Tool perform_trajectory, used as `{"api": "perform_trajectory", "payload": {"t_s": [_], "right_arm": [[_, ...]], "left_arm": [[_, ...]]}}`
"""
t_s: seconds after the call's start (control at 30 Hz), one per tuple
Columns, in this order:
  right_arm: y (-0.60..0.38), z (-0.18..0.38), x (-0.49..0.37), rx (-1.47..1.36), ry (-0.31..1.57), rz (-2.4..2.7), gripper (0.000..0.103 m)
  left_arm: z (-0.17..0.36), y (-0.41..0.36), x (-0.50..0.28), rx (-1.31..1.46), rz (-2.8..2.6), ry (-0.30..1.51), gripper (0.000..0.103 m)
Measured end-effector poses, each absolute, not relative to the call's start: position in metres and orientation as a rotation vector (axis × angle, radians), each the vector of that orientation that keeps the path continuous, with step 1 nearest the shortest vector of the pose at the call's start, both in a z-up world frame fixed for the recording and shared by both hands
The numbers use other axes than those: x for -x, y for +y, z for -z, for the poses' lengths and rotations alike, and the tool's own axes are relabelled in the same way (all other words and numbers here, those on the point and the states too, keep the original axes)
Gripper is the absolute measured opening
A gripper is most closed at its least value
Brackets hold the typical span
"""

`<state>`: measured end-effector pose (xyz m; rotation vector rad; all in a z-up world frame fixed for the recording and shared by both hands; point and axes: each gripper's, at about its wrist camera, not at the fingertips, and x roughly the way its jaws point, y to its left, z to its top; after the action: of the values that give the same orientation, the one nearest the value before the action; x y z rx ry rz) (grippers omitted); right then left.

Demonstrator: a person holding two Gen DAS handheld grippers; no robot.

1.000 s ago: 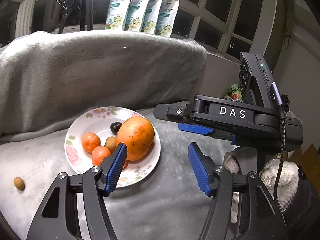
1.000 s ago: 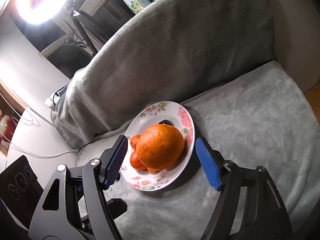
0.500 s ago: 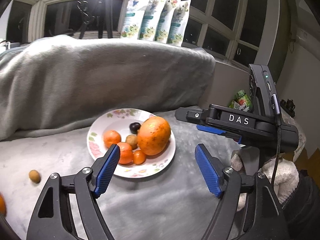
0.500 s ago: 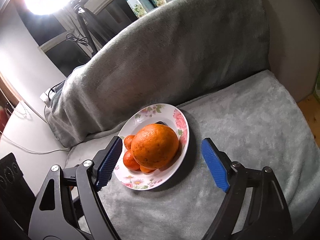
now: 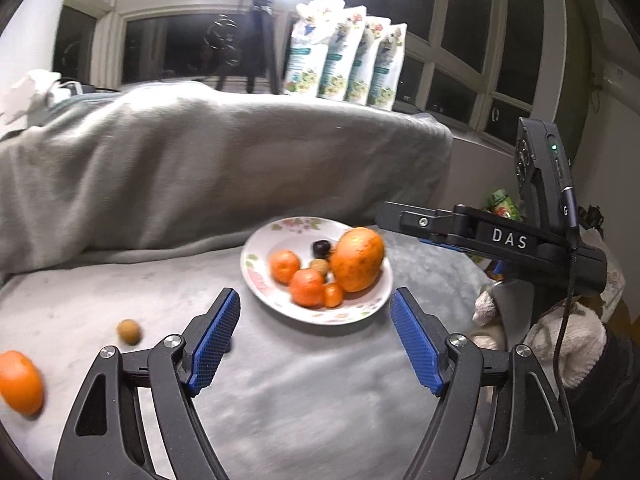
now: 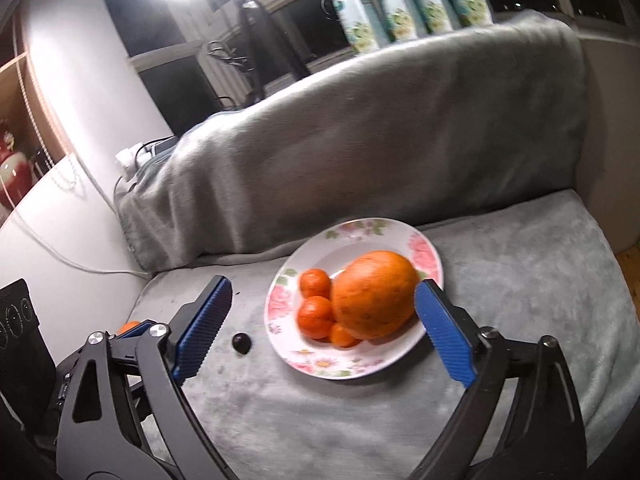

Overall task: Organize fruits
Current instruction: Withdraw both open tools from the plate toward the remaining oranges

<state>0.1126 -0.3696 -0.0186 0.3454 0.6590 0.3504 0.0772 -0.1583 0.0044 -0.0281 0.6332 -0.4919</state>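
Observation:
A floral plate (image 5: 256, 276) sits on the grey blanket and holds a large orange fruit (image 5: 356, 260), two mandarins (image 5: 285, 266), a smaller orange fruit (image 5: 333, 295) and a dark fruit (image 5: 321, 247). My left gripper (image 5: 314, 300) is open just short of the plate, holding nothing. My right gripper (image 6: 323, 284) faces the plate (image 6: 280, 304) and the large fruit (image 6: 374, 296). Its jaws are opening and the pads press on nothing. Loose on the blanket lie a small brown fruit (image 5: 129, 332), an orange (image 5: 20, 382) and a dark fruit (image 6: 241, 342).
The blanket-covered backrest (image 5: 200, 168) rises behind the plate. Several pouches (image 5: 344, 60) and a tripod (image 5: 260, 48) stand at the window behind it. A gloved hand (image 5: 568, 340) holds the right gripper's body (image 5: 508, 240). A white tabletop (image 6: 48, 240) with a cable lies left.
Both grippers have drawn back from the plate, which looks smaller and farther. Both pairs of jaws stand wider. The loose orange, brown fruit and dark fruit have come into view.

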Motion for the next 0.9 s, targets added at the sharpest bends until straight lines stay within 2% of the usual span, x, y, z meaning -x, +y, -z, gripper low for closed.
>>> {"api": "perform_trajectory", "payload": {"t_s": [0.4, 0.9], "right_arm": [[-0.307, 0.006, -0.106, -0.18, 0.679, -0.41, 0.096], [-0.212, 0.007, -0.111, -0.085, 0.694, -0.567, 0.096]], "left_arm": [[-0.01, -0.097, -0.057, 0.04, 0.338, 0.61, 0.08], [0.018, -0.003, -0.04, 0.129, 0.147, 0.644, 0.08]]}}
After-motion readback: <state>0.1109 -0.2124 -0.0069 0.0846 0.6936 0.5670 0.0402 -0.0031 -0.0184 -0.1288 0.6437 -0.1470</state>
